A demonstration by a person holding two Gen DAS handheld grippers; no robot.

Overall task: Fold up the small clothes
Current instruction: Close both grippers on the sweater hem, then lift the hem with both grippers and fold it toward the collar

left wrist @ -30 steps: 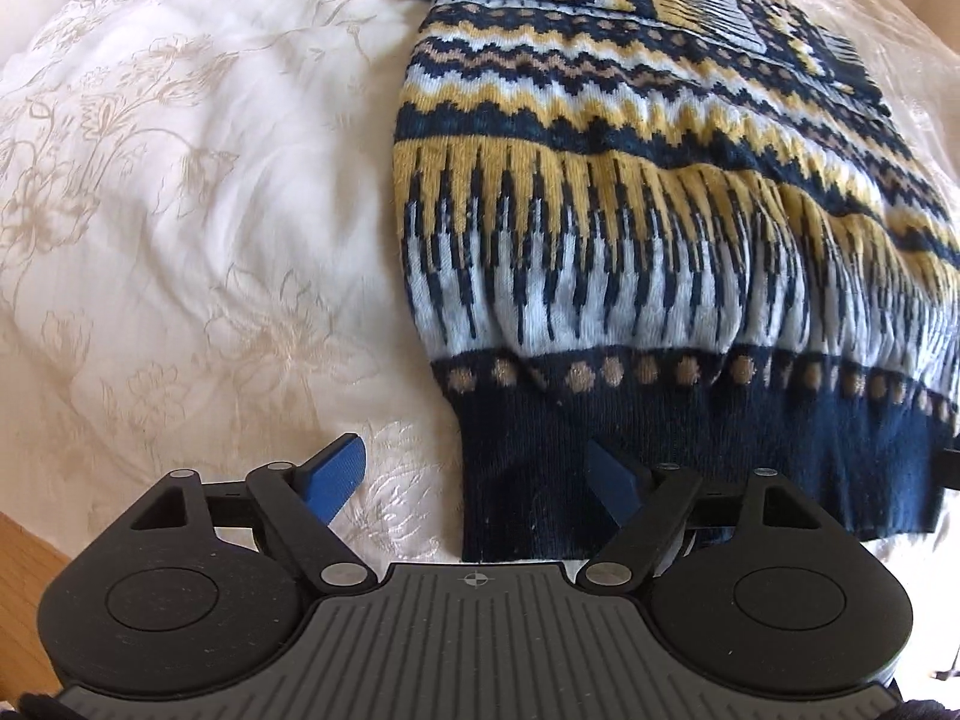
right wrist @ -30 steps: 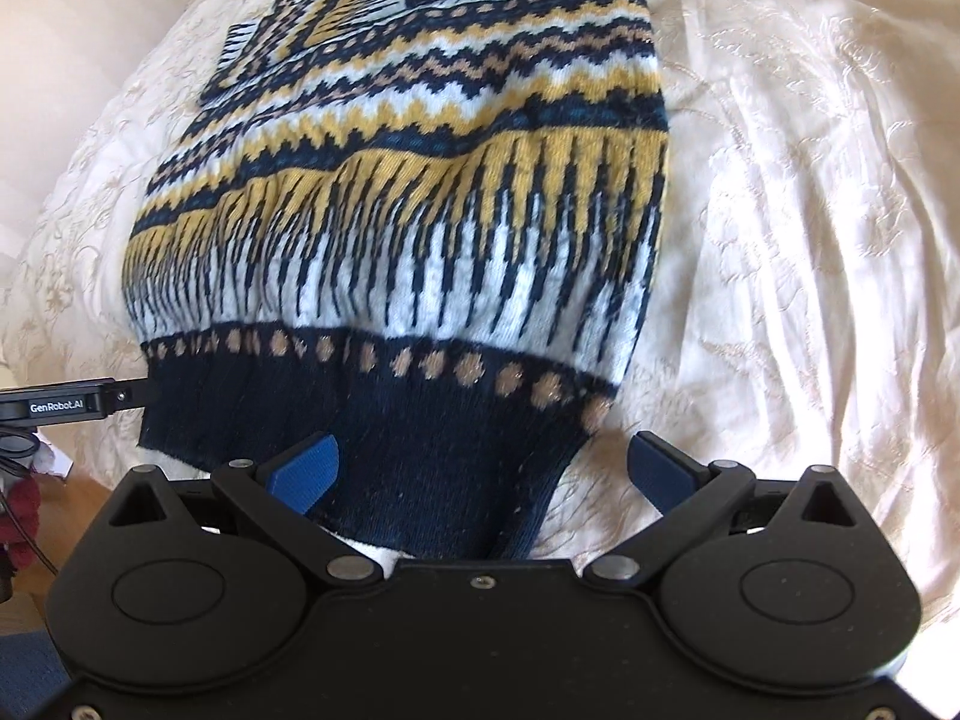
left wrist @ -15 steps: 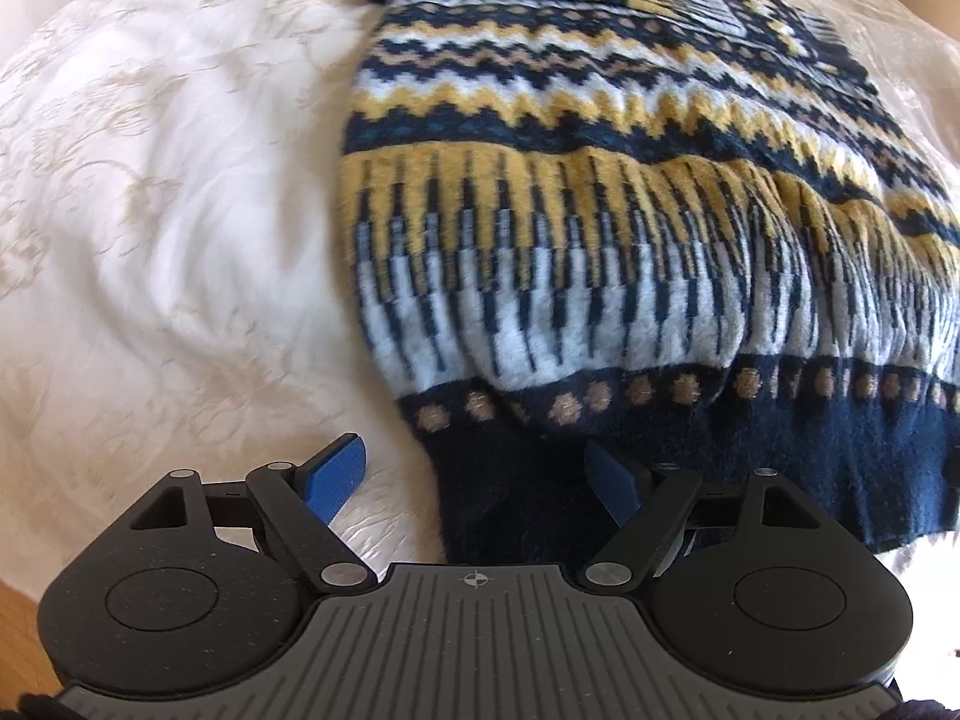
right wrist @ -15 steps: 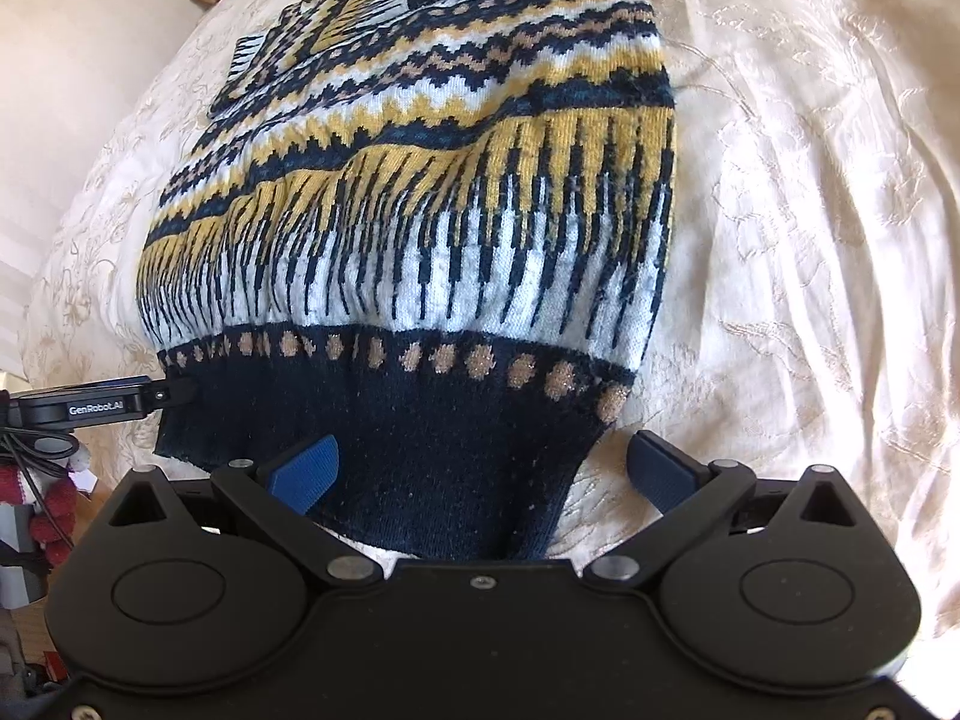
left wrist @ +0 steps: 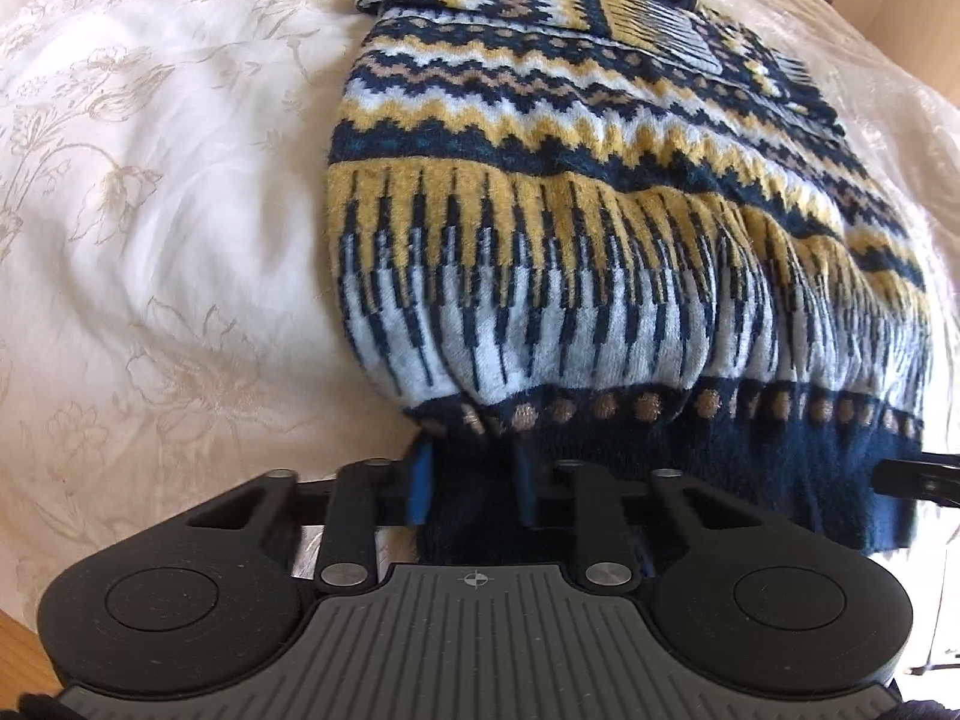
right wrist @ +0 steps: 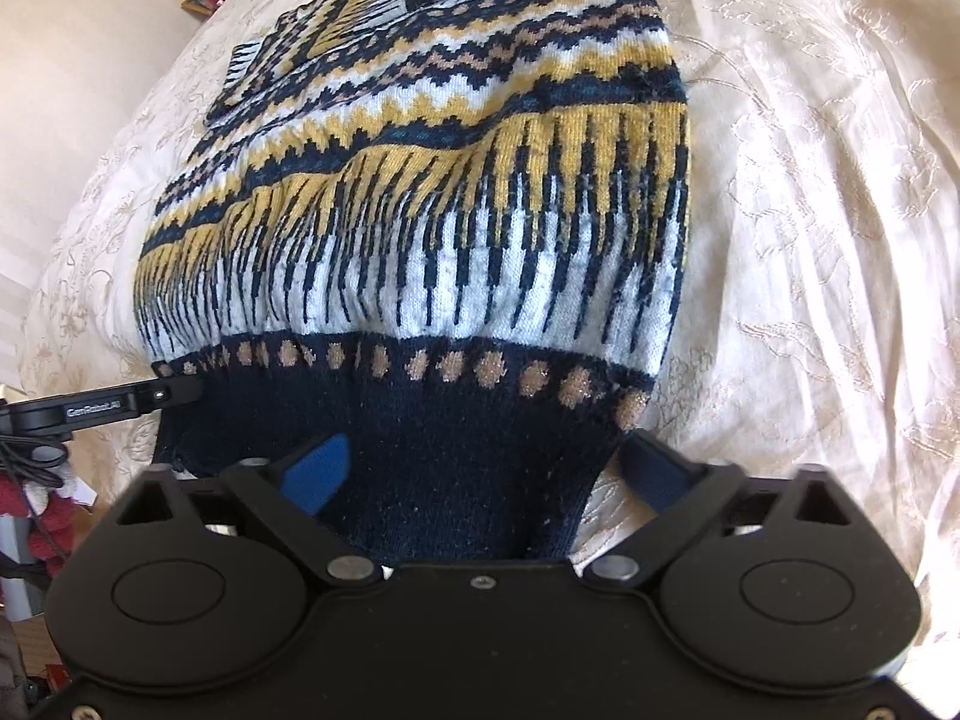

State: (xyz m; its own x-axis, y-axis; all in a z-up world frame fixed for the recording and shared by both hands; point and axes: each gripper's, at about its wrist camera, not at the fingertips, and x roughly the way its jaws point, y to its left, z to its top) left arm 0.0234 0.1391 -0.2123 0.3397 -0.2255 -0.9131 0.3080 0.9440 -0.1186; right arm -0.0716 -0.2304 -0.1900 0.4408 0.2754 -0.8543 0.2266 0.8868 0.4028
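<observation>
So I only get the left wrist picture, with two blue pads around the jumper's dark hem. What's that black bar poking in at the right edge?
Observer: That is the right gripper. Its own view shows it at the other corner of the sweater, over the navy hem.
Operator: Is it gripping?
Observer: Not yet. Its jaws are closing with the hem corner between them. One blue pad lies on the knit, and the other sits beside the edge on the bedspread.
Operator: Anything off the bed?
Observer: Something red and woolly shows below the bed's near edge. I cannot tell what it is.
</observation>
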